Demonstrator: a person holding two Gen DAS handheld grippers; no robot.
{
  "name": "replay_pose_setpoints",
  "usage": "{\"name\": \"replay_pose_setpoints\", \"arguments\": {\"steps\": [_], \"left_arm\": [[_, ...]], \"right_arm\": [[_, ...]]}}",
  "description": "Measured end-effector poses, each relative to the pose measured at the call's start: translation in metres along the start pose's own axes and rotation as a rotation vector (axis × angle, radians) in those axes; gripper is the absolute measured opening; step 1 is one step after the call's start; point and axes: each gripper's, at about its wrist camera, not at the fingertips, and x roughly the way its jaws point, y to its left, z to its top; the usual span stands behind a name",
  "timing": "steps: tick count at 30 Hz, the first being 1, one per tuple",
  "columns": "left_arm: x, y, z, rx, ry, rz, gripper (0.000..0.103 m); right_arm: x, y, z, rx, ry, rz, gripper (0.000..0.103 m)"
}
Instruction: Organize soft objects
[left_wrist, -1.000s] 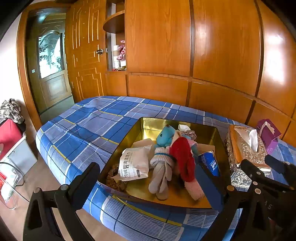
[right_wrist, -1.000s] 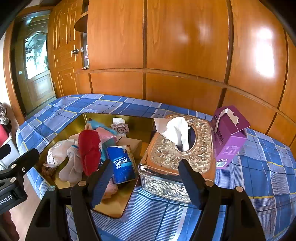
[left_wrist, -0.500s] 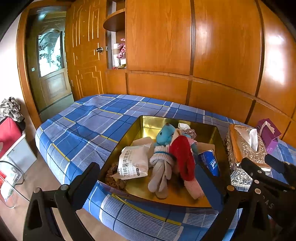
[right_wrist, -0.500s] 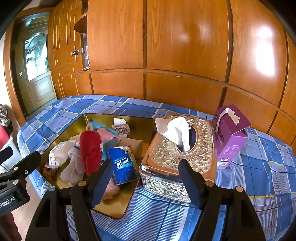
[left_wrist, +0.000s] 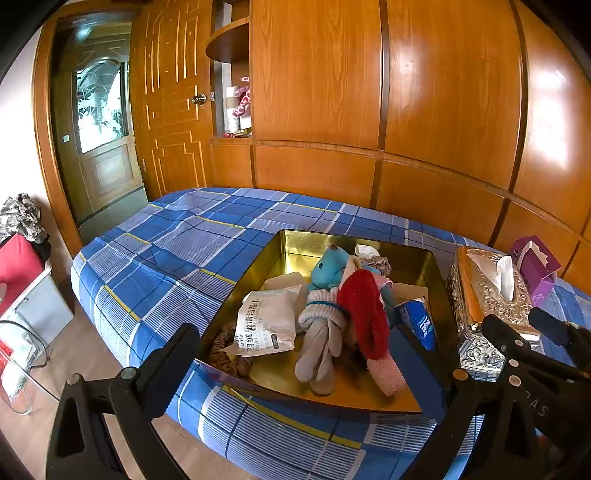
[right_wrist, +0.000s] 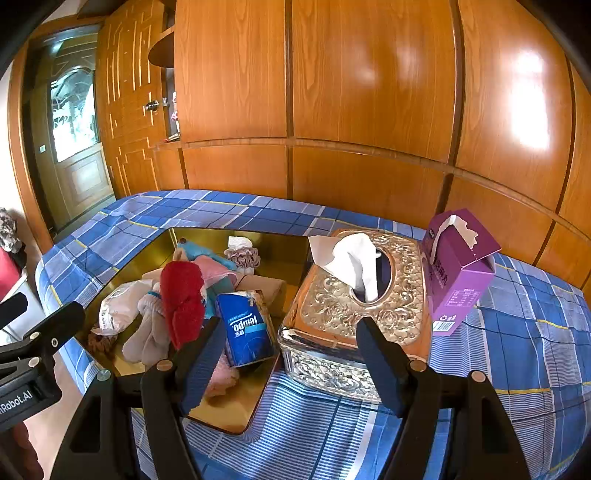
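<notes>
A wall of glossy wooden cabinets (left_wrist: 369, 92) backs the scene, and in front of it lies a bed (left_wrist: 177, 251) under a blue plaid sheet. On the sheet sits a shallow gold tray (left_wrist: 295, 242) that holds the soft things in a loose heap. Just beside the tray's right side stands an ornate metal tissue box (right_wrist: 354, 306) with a white tissue sticking up, and a purple carton (right_wrist: 458, 273) stands right next to that, torn open at the top.

In the tray, a white printed packet (left_wrist: 264, 321) lies toward the left, a grey sock (left_wrist: 319, 341) drapes down the middle, and a red sock (left_wrist: 364, 314) lies over a pink one. A teal plush toy (left_wrist: 328, 264) rests behind them, a blue tissue pack (right_wrist: 243, 328) leans at the right side, and a brown scrunchie (left_wrist: 225, 352) sits in the near left corner.

The left gripper (left_wrist: 303, 376) hangs over the tray's near edge, jaws spread wide with nothing held. The right gripper (right_wrist: 291, 354) hovers before the tissue box, also parted and empty
</notes>
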Motion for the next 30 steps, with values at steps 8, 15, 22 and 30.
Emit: {"name": "replay_pose_setpoints", "arguments": {"steps": [8, 15, 22, 30], "left_arm": [[0.0025, 0.0006, -0.0016, -0.004, 0.019, -0.001, 0.103], [0.0030, 0.0004, -0.0022, -0.003, 0.019, 0.004, 0.103], [0.0043, 0.0002, -0.0029, 0.001, 0.021, 0.001, 0.103], [0.0011, 0.0010, -0.0029, 0.001, -0.014, 0.020, 0.102]], "right_arm": [[-0.0007, -0.0012, -0.0012, 0.003, -0.001, -0.003, 0.074], [0.0001, -0.0037, -0.0022, 0.007, 0.002, -0.006, 0.074], [0.0005, -0.0052, -0.0029, 0.012, 0.004, -0.007, 0.074], [-0.0032, -0.0090, -0.0029, 0.024, -0.014, -0.008, 0.074]]}}
